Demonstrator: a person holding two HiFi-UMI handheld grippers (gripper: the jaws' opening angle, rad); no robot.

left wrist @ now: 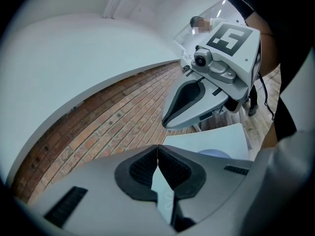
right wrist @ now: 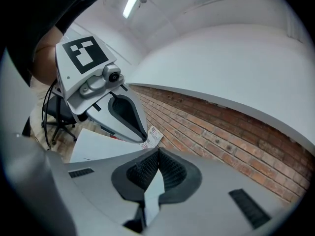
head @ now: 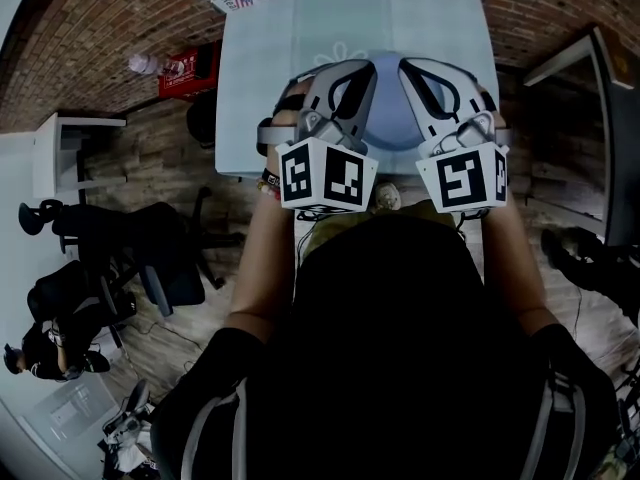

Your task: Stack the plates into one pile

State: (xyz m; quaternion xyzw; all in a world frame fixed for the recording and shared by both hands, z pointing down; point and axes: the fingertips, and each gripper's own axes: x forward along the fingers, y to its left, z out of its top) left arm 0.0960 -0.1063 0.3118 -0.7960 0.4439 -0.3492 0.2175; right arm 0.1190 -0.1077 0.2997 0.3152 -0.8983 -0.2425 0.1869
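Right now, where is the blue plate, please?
In the head view, the blue plate lies on the table between the left claw and right claw.

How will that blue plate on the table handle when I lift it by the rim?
The blue plate looks rigid and smooth, so it likely stays flat but may slip in a rim grip. It lies flat on the table, so rolling seems unlikely. It is mostly hidden, so weight is unclear.

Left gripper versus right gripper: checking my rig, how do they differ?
In the head view, the left gripper leans right, hiding the left of the blue plate; the right gripper leans left, hiding its right. Left's cube shows two marker faces, right's mainly one. Both have fingers closed, empty.
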